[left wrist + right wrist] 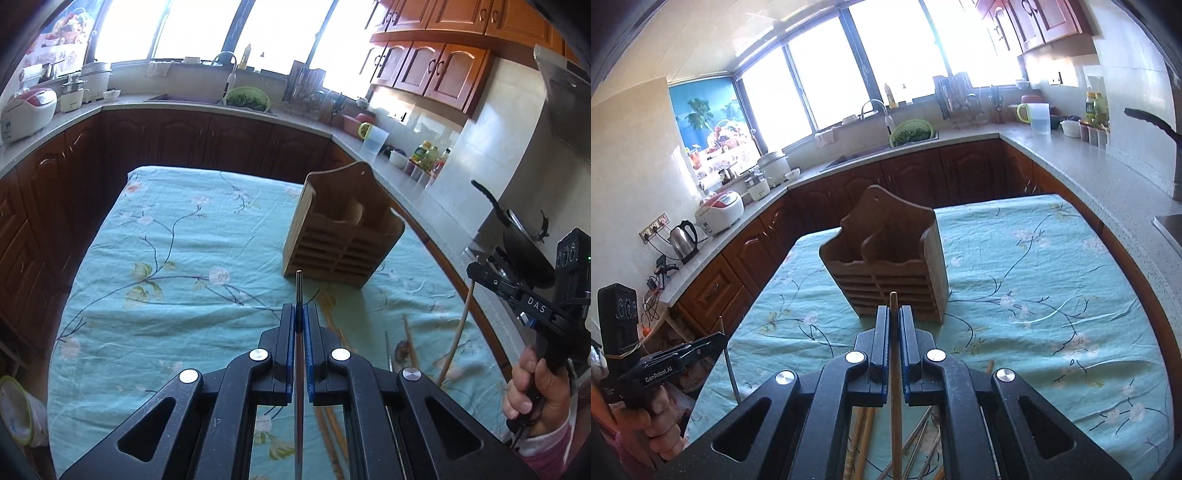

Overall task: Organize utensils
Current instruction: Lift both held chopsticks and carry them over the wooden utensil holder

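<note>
The left hand-held gripper [300, 314] pinches a thin metal stick [299, 291]; the right hand-held gripper [894, 317] pinches a wooden chopstick [894, 306]. Both look light, stiff, slippery. The holder [886, 266] stands ahead.

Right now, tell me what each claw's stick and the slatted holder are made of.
Left claw: thin stick, likely polished metal, dark with a glinting tip. Right claw: pale rod, probably bare wood or bamboo, matte tan. Holder: brown wood, grain faintly visible.

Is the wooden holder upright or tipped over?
Upright: the wooden holder stands on its base on the tablecloth, its compartments opening upward.
</note>
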{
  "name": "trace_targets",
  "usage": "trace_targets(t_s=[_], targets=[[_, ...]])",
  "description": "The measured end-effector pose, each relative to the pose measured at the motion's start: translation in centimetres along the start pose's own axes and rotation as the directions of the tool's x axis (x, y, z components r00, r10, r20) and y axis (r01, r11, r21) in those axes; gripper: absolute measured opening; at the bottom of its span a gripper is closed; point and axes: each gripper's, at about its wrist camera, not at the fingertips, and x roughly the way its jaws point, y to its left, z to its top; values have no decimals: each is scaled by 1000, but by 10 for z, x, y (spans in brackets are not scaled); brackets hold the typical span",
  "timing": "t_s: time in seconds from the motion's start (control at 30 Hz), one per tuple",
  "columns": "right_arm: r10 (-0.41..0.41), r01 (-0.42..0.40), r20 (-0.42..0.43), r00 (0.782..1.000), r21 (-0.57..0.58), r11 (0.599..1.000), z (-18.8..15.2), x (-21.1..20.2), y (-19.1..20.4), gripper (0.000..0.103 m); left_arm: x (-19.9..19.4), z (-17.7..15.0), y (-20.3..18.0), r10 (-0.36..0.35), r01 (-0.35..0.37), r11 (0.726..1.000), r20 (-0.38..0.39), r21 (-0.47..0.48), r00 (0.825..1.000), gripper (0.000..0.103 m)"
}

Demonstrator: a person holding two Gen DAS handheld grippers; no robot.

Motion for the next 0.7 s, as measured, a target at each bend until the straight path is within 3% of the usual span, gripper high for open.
trace_targets(t_s=[0.23,0.53,0.7], targets=[[0,0,113,994,2,1000,24,-32,2,5,-32,7,-2,-30,29,1000,87,9,996,3],[-6,4,163,987,16,1000,44,-29,-2,5,-21,16,0,-36,38,999,128,-13,991,3],[1,-12,216,976,48,999,63,-29,-7,5,-15,42,-6,-48,49,999,188,-4,981,3]])
